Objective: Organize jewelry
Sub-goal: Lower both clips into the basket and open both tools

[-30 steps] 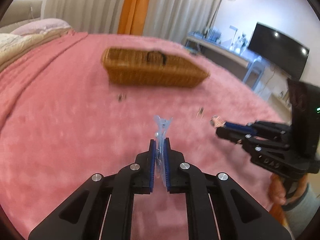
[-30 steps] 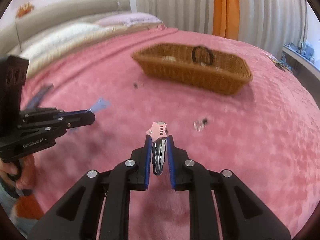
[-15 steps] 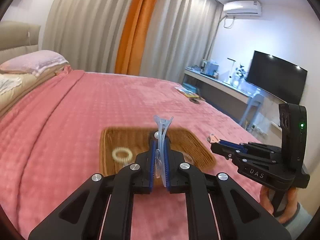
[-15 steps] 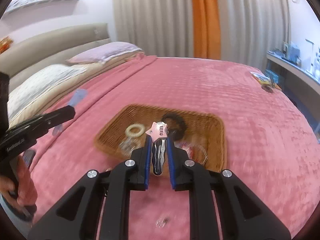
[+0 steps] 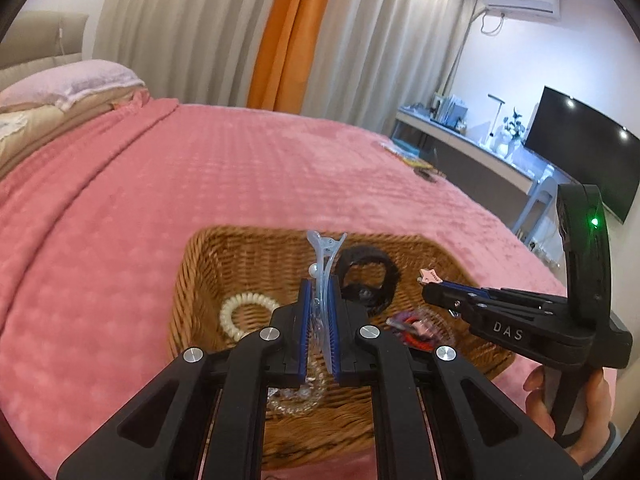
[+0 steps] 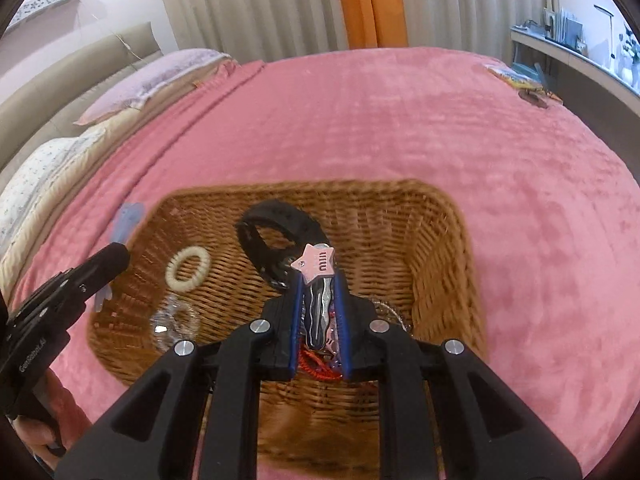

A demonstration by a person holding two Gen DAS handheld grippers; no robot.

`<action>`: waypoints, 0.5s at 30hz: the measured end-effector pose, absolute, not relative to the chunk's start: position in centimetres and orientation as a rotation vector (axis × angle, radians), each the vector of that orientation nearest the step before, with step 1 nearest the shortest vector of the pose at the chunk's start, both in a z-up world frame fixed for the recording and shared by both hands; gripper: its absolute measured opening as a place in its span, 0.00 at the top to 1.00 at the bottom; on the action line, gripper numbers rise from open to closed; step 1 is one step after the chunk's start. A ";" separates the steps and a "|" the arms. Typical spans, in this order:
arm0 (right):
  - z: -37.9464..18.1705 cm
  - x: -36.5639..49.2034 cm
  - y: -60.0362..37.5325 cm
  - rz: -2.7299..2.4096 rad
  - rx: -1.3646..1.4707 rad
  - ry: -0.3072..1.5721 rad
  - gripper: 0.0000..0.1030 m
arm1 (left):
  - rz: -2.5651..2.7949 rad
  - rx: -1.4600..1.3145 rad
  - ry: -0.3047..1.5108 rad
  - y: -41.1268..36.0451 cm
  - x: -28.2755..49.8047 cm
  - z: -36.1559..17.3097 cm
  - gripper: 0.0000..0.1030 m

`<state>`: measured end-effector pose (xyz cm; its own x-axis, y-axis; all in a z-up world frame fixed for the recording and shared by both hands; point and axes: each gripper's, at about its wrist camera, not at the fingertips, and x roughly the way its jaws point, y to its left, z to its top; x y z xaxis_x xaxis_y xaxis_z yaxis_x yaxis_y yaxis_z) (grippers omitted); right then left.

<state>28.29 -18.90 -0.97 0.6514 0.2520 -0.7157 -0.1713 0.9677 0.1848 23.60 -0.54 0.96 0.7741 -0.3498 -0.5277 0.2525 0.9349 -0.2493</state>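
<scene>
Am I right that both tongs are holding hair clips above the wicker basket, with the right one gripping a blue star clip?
Not quite: the star clip in the right tongs is pink, as the right wrist view shows. The left tongs hold the pale blue clip; both are above the wicker basket.

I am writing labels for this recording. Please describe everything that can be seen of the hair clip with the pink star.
The pink star clip is a slim hair clip with a dark, wavy, glossy body, seemingly metal, and a flat pink star at its tip bearing small white marks. It stands almost upright, star end forward, clamped between the blue pads of the right tool. It hangs above the wicker basket, touching nothing else. In the left wrist view only its star shows.
</scene>
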 end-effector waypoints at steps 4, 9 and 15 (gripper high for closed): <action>-2.2 28.4 -18.6 0.234 0.111 0.839 0.86 | -0.333 -0.177 0.630 -0.2 24.2 -0.1 0.93; -2.0 27.6 -18.2 0.242 0.098 0.812 0.72 | -0.333 -0.219 0.588 0.8 23.4 0.3 0.64; 0.0 25.5 -18.4 0.240 0.088 0.758 0.71 | -0.350 -0.287 0.515 2.7 21.1 2.2 0.58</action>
